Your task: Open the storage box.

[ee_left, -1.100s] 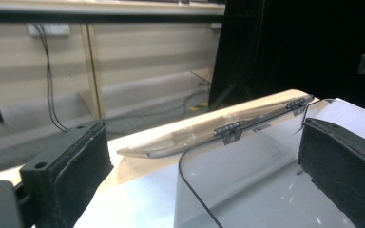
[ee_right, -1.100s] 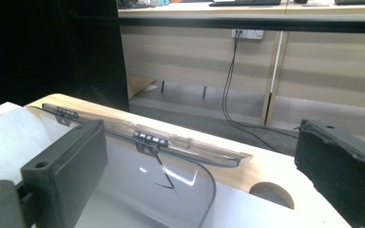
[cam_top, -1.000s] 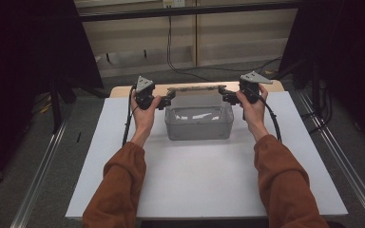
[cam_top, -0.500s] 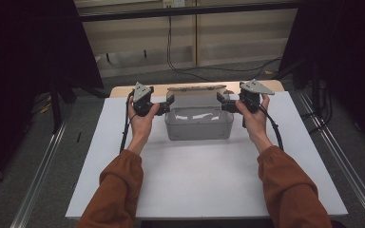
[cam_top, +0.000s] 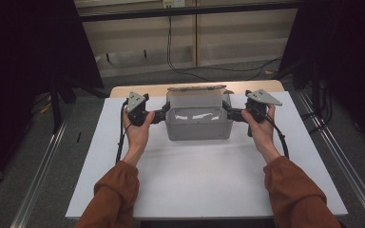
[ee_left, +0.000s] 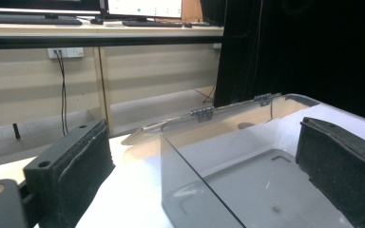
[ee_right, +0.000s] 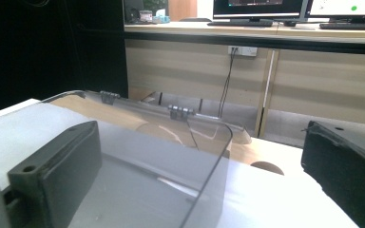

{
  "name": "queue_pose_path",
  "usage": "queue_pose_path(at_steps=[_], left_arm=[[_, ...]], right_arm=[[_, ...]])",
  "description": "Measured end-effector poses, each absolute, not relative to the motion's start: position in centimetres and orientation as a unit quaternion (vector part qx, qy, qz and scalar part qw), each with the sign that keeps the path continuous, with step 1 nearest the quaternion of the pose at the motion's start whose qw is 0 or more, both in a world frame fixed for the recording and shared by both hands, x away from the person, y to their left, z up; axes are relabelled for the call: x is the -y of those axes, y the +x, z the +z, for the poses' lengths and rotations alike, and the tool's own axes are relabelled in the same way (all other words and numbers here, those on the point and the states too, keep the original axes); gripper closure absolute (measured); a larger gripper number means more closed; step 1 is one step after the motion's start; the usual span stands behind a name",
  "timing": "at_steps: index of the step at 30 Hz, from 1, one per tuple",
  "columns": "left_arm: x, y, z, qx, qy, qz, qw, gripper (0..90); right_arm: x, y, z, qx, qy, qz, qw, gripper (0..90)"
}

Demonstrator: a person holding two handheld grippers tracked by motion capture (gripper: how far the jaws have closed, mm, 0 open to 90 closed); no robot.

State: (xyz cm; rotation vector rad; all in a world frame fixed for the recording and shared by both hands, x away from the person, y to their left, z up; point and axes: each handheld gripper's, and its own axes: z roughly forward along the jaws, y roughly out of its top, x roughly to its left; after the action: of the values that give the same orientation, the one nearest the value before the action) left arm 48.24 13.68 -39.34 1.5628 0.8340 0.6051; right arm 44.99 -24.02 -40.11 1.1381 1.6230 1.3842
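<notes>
A clear plastic box (cam_top: 198, 119) with its hinged lid (cam_top: 196, 88) thrown back stands on the far half of the white tabletop (cam_top: 204, 175), near the far edge where a strip of bare wood (cam_top: 138, 90) shows. Compared with the high views a second and half a second ago, the two hands have dropped from the upper corners of the box to its side walls and closed in: the left gripper (cam_top: 163, 114) now straddles the left wall, and the right gripper (cam_top: 229, 113) straddles the right wall. In the left gripper view one black pad sits outside the wall (ee_left: 71, 161) and the other inside the box (ee_left: 337, 166), with clear space between each pad and the plastic; the right gripper view shows the same arrangement mirrored, one pad inside (ee_right: 57, 166) and one outside (ee_right: 347, 161). Both sets of jaws are therefore spread wide and are not yet pinching anything. This suggests that a two-sided hold on the box is being set up, probably for lifting or shifting it, and that the closing of the jaws on the walls is the step still to come. The box appears empty. Open tabletop lies toward the person and to either side, offering ample room for travel; behind the box the open lid overhangs the wooden strip close to the table's far edge, so little room remains in that direction.
</notes>
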Motion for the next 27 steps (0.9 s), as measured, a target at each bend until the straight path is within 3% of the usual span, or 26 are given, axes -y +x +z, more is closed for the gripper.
queue_pose_path(at_steps=[27], left_arm=[[-16.8,42.2,-40.6,-0.365,0.661,0.274,0.596,3.5]], right_arm=[[25.1,39.3,-41.6,-0.629,0.430,0.519,0.386,0.1]])
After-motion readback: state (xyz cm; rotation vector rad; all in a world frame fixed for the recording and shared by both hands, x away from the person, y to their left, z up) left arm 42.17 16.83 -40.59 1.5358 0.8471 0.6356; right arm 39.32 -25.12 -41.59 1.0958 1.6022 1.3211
